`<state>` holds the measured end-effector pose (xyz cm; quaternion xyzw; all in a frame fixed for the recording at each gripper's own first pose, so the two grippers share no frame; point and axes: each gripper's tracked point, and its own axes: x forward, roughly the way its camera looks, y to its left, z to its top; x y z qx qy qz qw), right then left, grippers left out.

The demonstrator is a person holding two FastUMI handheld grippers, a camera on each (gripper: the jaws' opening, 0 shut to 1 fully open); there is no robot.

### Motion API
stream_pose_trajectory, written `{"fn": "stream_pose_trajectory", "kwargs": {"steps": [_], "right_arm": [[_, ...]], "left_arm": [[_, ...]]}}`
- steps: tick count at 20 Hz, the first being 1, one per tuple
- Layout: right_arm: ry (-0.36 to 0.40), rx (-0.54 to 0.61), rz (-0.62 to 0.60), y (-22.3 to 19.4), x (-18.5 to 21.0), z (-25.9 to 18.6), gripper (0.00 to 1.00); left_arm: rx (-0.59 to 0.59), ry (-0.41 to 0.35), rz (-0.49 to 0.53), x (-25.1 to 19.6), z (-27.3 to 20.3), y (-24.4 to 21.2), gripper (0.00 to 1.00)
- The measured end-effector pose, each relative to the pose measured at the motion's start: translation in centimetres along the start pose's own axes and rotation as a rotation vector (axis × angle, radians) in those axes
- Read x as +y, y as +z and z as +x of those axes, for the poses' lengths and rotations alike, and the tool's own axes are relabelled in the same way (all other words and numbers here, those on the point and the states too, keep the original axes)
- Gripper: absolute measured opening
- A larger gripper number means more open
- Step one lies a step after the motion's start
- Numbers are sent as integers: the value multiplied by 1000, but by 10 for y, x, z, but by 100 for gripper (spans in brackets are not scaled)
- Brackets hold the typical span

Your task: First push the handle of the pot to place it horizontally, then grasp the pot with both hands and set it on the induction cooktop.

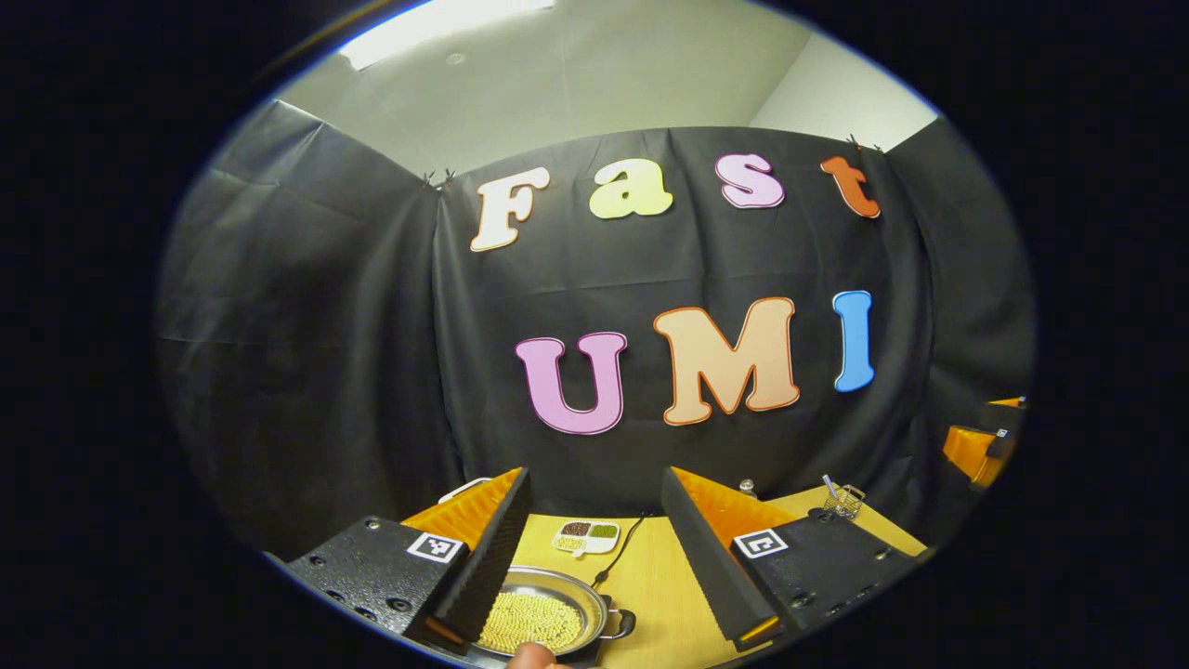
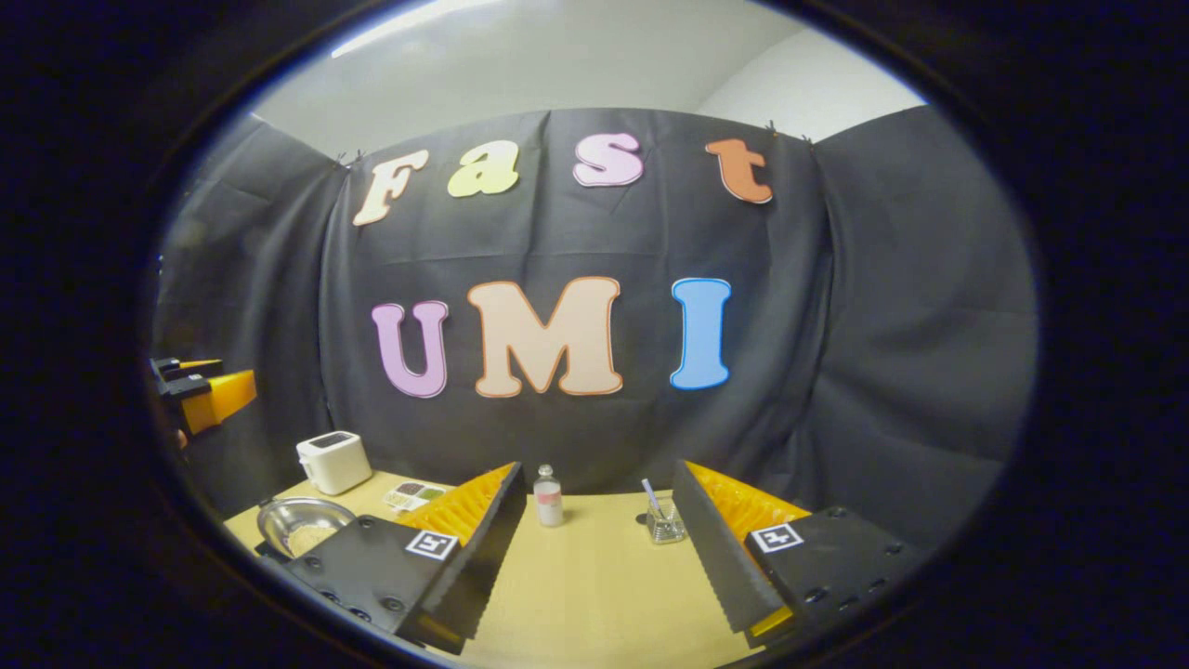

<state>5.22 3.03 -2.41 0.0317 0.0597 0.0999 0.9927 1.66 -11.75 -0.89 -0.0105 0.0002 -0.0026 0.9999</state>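
A steel pot [image 1: 534,618] holding yellow grains sits low in the left gripper view, just past my left finger, with a small loop handle [image 1: 620,623] on its right side. My left gripper [image 1: 594,492] is held above the table, open, nothing between its fingers. A fingertip [image 1: 531,656] shows at the pot's near rim. In the right gripper view the pot [image 2: 302,525] lies far left on the table. My right gripper [image 2: 599,478] is open and holds nothing. The left gripper [image 2: 204,395] hangs at that view's left edge, and the right gripper [image 1: 975,446] appears at the far right.
On the wooden table [image 2: 594,576] stand a white toaster [image 2: 333,462], a compartment tray [image 1: 587,534] of seasonings, a small bottle [image 2: 548,495] and a glass with a spoon [image 2: 664,525]. A black cable [image 1: 618,557] runs from the back towards the pot.
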Motion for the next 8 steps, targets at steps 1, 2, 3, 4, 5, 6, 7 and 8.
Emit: {"fn": "stream_pose_trajectory", "kwargs": {"steps": [1,2,3,4,5,6,7,8], "right_arm": [[-9,-8,1,3,2,1,91],[-17,-15,3,7,4,1,91],[-22,-15,7,9,7,-2,91],[-24,-20,12,12,11,-5,91],[-27,-27,14,14,14,-6,91],[-28,-34,12,17,17,-7,91],[-31,-38,8,18,19,-8,91],[-32,-42,5,19,21,-9,91]], "left_arm": [[-11,-12,5,1,0,3,90],[-19,-20,7,3,0,6,90],[-21,-26,3,5,1,8,93],[-22,-27,-5,10,2,8,91],[-25,-26,-15,12,2,9,93],[-32,-23,-23,15,3,10,94],[-34,-17,-29,19,3,10,94],[-33,-18,-33,21,3,8,94]]}}
